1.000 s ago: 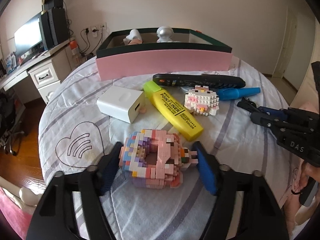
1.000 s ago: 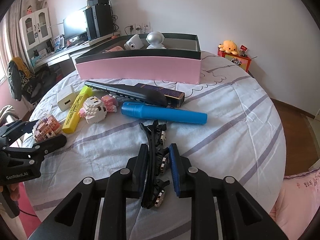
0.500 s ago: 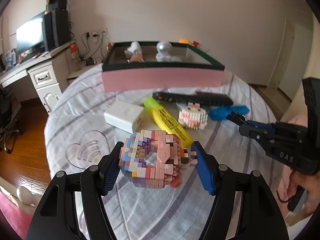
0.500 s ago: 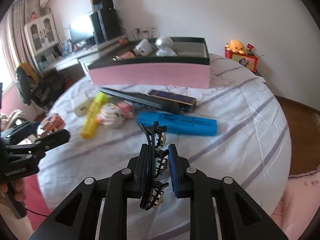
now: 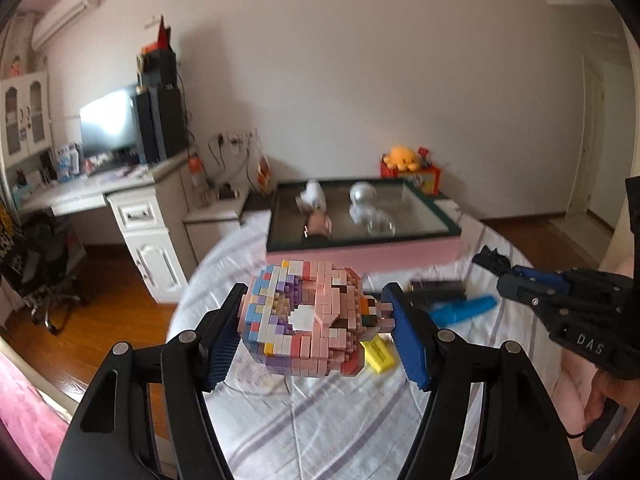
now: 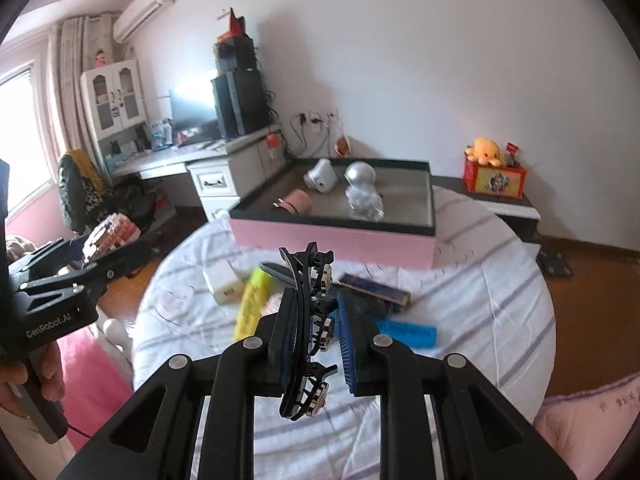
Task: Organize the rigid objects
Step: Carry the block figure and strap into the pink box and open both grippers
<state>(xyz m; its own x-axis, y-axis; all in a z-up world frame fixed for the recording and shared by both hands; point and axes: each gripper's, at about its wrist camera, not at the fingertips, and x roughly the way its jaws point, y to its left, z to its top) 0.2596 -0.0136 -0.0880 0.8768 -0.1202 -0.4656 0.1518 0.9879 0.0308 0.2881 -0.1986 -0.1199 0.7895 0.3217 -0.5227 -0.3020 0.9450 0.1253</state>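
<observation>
White desk point(image 6: 168, 160) with monitor point(image 6: 192, 106) and black speakers point(image 6: 240, 100) against wall. Air conditioner point(image 6: 144, 10) above. Orange plush toy point(image 6: 486, 151) on red box point(image 6: 494, 180). Wood floor point(image 5: 108, 312).

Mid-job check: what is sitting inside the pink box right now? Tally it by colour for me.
White: 1, the rounded white item
Silver with a clear base: 1, the silver figure
Pink: 1, the pink roll
Total: 3 in the pink box
</observation>
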